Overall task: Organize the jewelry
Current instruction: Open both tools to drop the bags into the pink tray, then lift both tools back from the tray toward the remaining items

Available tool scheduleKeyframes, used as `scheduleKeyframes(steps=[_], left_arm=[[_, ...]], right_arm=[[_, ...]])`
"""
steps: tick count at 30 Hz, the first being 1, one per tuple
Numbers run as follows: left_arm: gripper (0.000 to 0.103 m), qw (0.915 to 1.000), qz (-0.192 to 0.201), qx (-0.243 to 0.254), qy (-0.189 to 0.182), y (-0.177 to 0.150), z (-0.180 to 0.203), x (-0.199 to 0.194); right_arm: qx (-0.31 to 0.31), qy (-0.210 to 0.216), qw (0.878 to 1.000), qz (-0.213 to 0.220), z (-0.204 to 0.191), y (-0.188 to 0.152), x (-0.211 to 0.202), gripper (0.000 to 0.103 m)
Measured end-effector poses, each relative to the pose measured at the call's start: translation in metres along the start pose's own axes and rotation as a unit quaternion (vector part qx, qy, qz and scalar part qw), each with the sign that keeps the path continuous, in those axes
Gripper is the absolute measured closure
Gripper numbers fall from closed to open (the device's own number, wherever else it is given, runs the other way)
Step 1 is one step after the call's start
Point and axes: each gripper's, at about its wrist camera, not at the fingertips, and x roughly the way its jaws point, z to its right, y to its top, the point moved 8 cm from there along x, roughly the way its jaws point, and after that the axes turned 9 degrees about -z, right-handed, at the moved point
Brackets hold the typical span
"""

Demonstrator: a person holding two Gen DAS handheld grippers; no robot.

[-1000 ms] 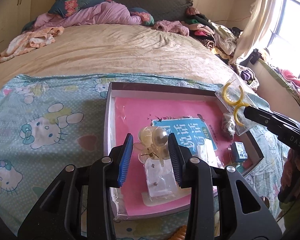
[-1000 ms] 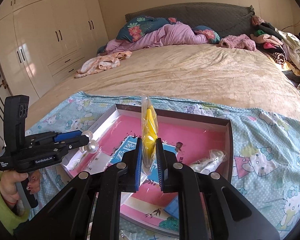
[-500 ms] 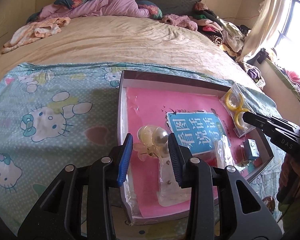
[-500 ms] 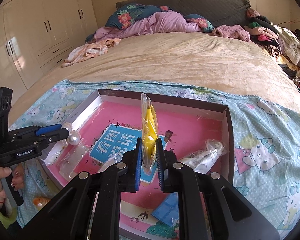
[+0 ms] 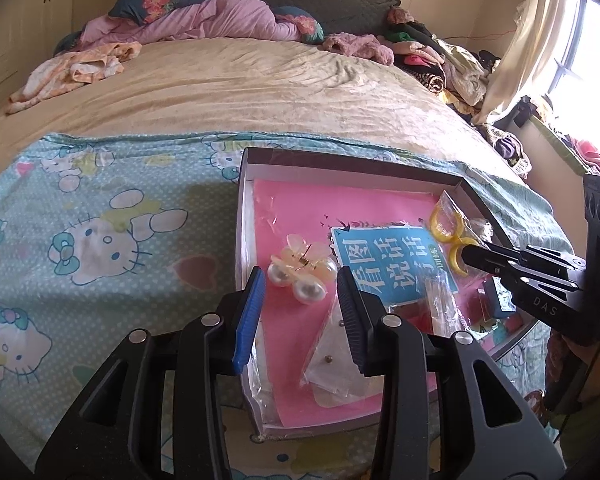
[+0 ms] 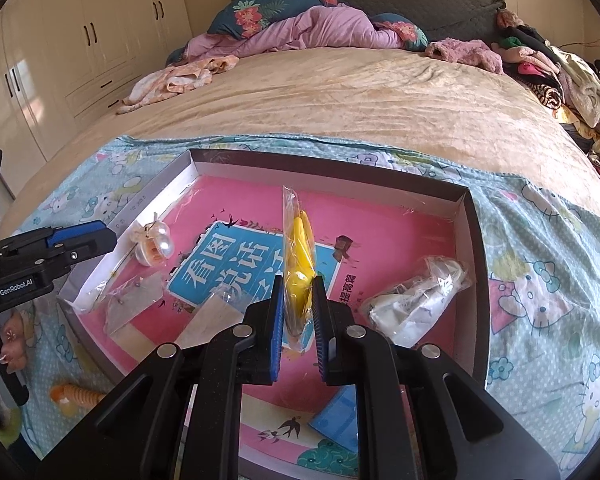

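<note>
The right claw (image 6: 296, 312) is clamped on a clear bag (image 6: 296, 248) of yellow hoops, upright over the box (image 6: 466, 240). The left claw (image 5: 300, 300), its jaws just opening, stands apart, empty; the pearl clip (image 5: 302, 268) lies in the box.

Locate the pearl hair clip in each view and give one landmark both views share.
Left wrist: the pearl hair clip lies just ahead of the left hand-held gripper, on the box's pink floor near the left wall.
Right wrist: the clip sits at left-centre, beside the left hand-held gripper's tip.
Shared landmark: the blue card with white characters.
</note>
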Motion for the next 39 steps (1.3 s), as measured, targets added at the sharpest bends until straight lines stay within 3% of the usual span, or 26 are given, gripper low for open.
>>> scheduleKeyframes(steps=[6, 15, 23, 32, 34, 36, 39], left_arm=[[0.064, 1.0, 0.003, 0.001, 0.003, 0.0, 0.003, -0.004], [0.056, 0.9999, 0.009, -0.001, 0.005, -0.002, 0.006, -0.013], [0.048, 0.9999, 0.015, -0.007, 0.004, -0.003, 0.007, -0.024], [0.026, 0.9997, 0.02, -0.01, 0.008, -0.003, 0.009, -0.034], [0.024, 0.9996, 0.024, -0.009, 0.009, -0.003, 0.011, -0.039], [0.016, 0.9996, 0.026, -0.01, 0.009, -0.004, 0.011, -0.043], [0.015, 0.9995, 0.03, -0.009, 0.011, -0.004, 0.013, -0.048]], right_arm=[[0.002, 0.01, 1.0, -0.002, -0.004, -0.003, -0.002, 0.089], [0.001, 0.017, 1.0, 0.005, -0.008, -0.005, -0.012, 0.078], [0.008, 0.023, 1.0, 0.019, -0.009, -0.006, -0.026, 0.054], [0.017, 0.021, 0.999, 0.044, -0.008, -0.006, -0.05, 0.029], [0.018, 0.022, 0.998, 0.049, -0.008, -0.006, -0.055, 0.028], [0.019, 0.023, 0.998, 0.053, -0.008, -0.006, -0.06, 0.026], [0.021, 0.023, 0.998, 0.062, -0.007, -0.006, -0.069, 0.02]])
